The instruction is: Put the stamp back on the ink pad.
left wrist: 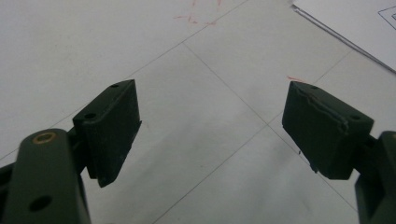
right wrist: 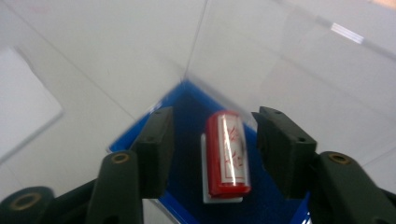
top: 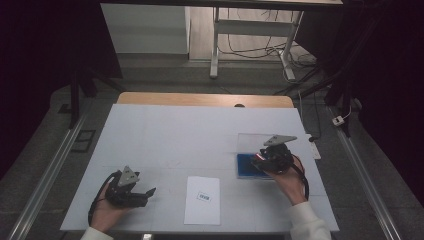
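Stamp: red stamp (right wrist: 227,156) is lying on its side inside the clear box, on the blue pad, at about 3 o'clock from the table's middle; in the right gripper view it is sitting between the two black jaws, with a gap on either side.
Box: clear box (top: 252,142) is standing on a blue base (right wrist: 187,116) with see-through walls rising around the stamp; I cannot tell whether a lid is on.
Right gripper: right gripper (right wrist: 212,140) is hovering over the stamp with jaws parted and pads touching nothing, so the tongs are released here.
Paper: white sheet (top: 202,200) with a small printed frame (top: 203,197) is lying at about 6 o'clock, well apart from the box.
Left gripper: left gripper (left wrist: 210,126) is resting at about 8 o'clock, jaws spread wide over bare table (left wrist: 93,42), grasping nothing.
Progress: stamp is sitting in its box and not being gripped; the printed frame is looking too small to read for an imprint.
Remaining: judging from this, either the stamp is being set away, with only pulling the hand clear left, or it is about to be picked up; I cannot tell which.
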### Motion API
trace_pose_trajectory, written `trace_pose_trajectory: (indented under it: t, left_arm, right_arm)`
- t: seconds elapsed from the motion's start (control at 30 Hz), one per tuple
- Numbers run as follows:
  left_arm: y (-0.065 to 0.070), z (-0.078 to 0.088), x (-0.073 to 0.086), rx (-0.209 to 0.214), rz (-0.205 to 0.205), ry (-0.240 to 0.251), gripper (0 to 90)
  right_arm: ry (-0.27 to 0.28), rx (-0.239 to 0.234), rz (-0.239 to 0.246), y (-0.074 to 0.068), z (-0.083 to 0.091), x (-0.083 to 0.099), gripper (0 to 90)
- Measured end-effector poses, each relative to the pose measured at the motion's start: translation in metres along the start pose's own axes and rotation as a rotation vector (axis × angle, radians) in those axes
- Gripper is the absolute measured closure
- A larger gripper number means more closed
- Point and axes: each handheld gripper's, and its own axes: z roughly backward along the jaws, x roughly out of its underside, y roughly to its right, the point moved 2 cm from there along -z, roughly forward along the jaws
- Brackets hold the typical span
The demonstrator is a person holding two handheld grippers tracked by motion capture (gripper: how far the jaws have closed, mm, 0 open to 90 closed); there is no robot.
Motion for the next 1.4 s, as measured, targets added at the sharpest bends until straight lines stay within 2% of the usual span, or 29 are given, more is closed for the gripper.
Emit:
trace_pose_trajectory:
  t: [0.17, 0.33, 0.43, 0.67, 0.87, 1.03, 1.2, 1.4]
  left_arm:
    - [-0.001, 0.0, 0.0, 0.004, 0.004, 0.001, 19.5]
    - [-0.001, 0.001, 0.001, 0.005, 0.009, 0.008, 19.4]
    - [0.0, 0.002, 0.002, 0.003, 0.001, 0.012, 19.4]
    - [0.0, 0.003, 0.003, 0.013, 0.007, 0.019, 19.4]
    - [0.001, 0.003, 0.002, 0.018, 0.005, 0.02, 19.4]
    - [0.001, 0.003, 0.003, 0.023, 0.006, 0.024, 19.4]
    - [0.001, 0.002, 0.002, 0.021, 0.001, 0.019, 19.4]
    - [0.002, 0.002, 0.002, 0.021, -0.001, 0.017, 19.4]
  right_arm:
    - [0.086, -0.034, -0.032, 0.002, 0.014, 0.0, 43.8]
    - [0.119, -0.035, 0.013, -0.005, 0.023, 0.007, 43.0]
    - [0.132, -0.051, 0.043, -0.01, 0.028, 0.015, 43.8]
    - [0.122, -0.066, 0.08, -0.013, 0.037, 0.041, 43.5]
    - [0.118, -0.077, 0.086, -0.015, 0.04, 0.067, 43.4]
    - [0.124, -0.086, 0.085, -0.015, 0.041, 0.082, 43.1]
    - [0.113, -0.08, 0.082, -0.014, 0.041, 0.092, 42.9]
    - [0.123, -0.077, 0.078, -0.013, 0.043, 0.092, 42.8]
